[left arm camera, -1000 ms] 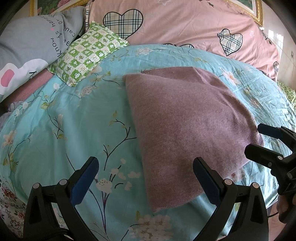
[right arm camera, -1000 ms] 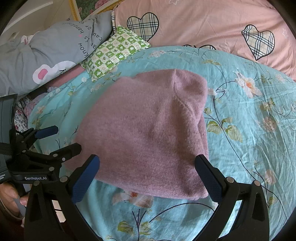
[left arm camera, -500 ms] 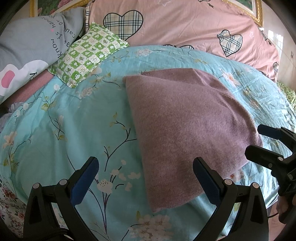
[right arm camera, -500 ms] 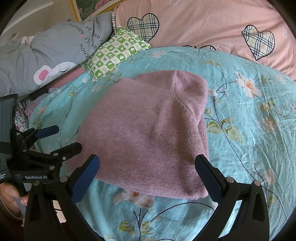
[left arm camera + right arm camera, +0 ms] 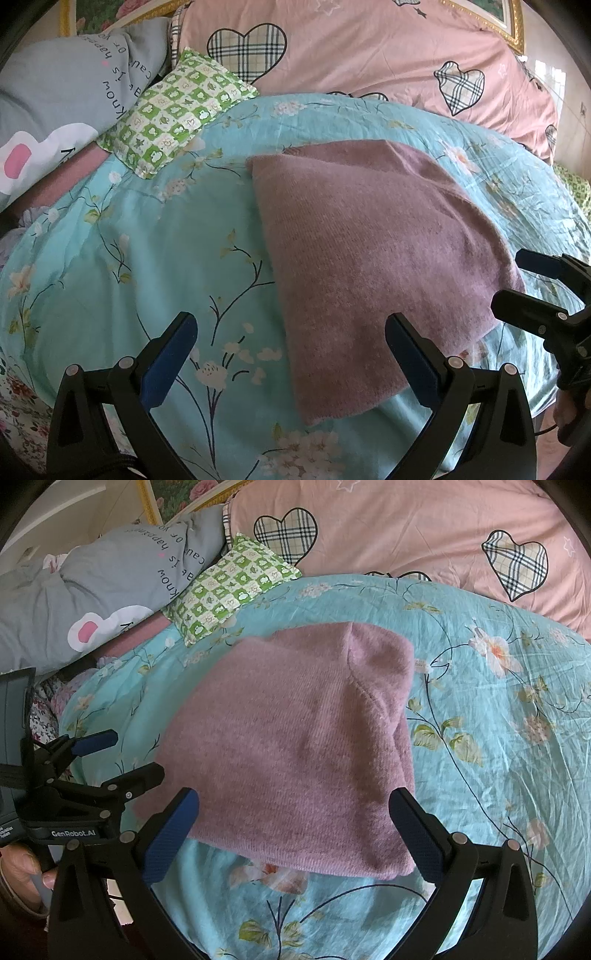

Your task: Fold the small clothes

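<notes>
Where a turquoise floral duvet (image 5: 122,236) covers the bed, a folded mauve knit sweater (image 5: 369,251) lies flat on it. Beyond the sweater a pink heart-print quilt (image 5: 369,55) is heaped, with a green checked pillow (image 5: 177,110) beside it. Nearest the sweater's front edge, the left gripper (image 5: 291,354) and the right gripper (image 5: 295,830) hover with fingers spread wide, grasping nothing.

Daylit bed (image 5: 110,258) in turquoise floral cover; gilt frame (image 5: 509,22) behind.
</notes>
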{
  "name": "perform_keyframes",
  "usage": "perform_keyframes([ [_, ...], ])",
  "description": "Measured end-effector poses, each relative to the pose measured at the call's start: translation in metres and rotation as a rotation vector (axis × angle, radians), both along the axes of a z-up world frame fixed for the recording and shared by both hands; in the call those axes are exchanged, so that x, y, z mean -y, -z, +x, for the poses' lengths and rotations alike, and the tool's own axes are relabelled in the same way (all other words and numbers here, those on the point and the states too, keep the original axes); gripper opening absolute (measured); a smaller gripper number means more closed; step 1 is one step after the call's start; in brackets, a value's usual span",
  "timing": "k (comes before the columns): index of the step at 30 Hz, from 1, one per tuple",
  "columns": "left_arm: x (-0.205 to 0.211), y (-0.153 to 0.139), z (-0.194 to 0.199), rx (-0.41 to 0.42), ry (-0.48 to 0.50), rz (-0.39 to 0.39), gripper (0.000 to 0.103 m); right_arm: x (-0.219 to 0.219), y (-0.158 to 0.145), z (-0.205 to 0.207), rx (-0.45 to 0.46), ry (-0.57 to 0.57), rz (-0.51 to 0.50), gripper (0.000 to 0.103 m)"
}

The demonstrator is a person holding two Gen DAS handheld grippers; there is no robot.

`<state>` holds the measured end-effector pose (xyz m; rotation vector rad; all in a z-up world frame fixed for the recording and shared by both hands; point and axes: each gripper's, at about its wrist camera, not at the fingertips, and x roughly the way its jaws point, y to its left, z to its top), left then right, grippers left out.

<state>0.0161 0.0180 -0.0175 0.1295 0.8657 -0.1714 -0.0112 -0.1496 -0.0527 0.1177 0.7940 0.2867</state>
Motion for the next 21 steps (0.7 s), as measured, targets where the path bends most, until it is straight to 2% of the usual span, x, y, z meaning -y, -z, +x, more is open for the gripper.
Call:
perform_keyframes([
  [14,-0.0042,0.0022,0.0025,0.021,-0.019,0.028,0.102,0.0034,-0.0019,0.0013,-0.001,0.001,0.004,0.102],
  [21,-0.0064,0.0017,0.0054,0.017,-0.022,0.018,0.102,0.0027,-0.003,0.0006,-0.004,0.009,0.01,0.102],
])
